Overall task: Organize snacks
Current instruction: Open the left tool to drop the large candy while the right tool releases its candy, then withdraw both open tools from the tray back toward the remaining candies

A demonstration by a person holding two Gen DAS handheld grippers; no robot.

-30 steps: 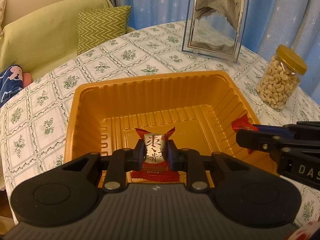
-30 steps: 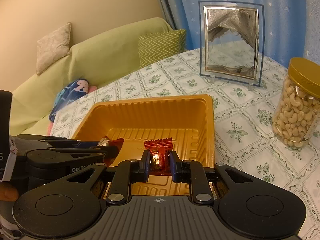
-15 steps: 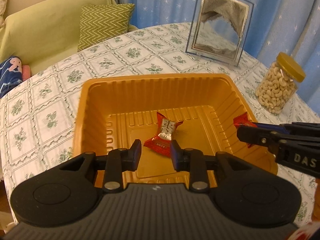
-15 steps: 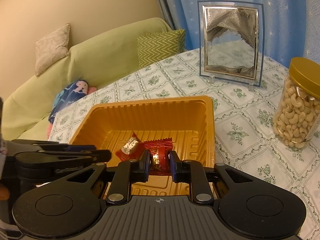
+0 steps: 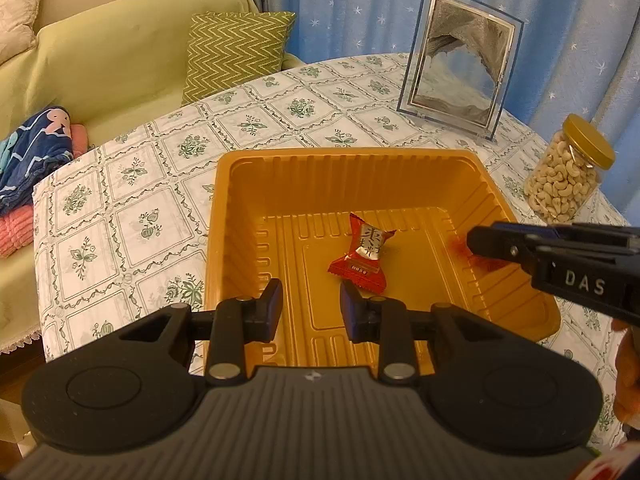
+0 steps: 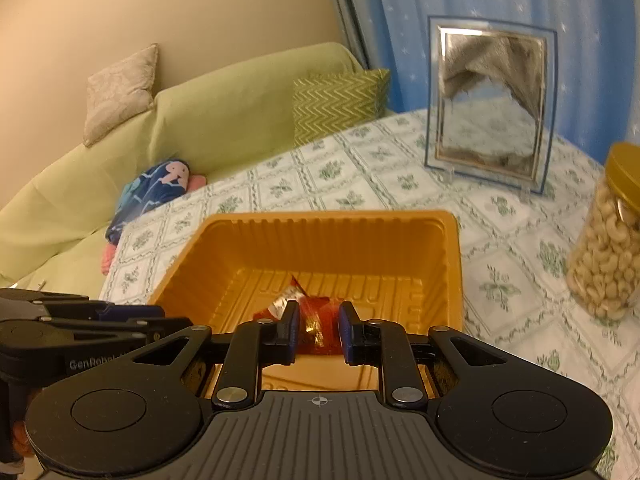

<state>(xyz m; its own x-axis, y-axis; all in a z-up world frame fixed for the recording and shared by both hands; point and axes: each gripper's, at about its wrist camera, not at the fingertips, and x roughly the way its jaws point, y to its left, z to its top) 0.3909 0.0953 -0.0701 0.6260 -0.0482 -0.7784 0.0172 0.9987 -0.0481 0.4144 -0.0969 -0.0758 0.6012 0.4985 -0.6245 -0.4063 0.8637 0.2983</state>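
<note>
An orange plastic tray (image 5: 224, 216) sits on the patterned tablecloth; it also shows in the right wrist view (image 6: 452, 264). A red wrapped candy (image 5: 362, 256) lies loose on the tray floor. My left gripper (image 5: 310, 304) is open and empty just above the tray's near part, behind that candy. My right gripper (image 6: 318, 330) has its jaws apart around a second red candy (image 6: 320, 326) lying at the tray's near right side; in the left wrist view that candy is a red blur (image 5: 486, 262) behind the right gripper's fingers (image 5: 496, 242).
A jar of cashews (image 5: 568, 176) with a gold lid stands right of the tray; it also shows in the right wrist view (image 6: 610, 240). A glass sand-picture frame (image 5: 458, 66) stands at the back. A green sofa (image 5: 100, 60) with cushions lies beyond the table's left edge.
My left gripper opened, dropped its candy onto the tray floor and drew back. My right gripper's jaws have opened around the second candy, which now lies in the tray.
</note>
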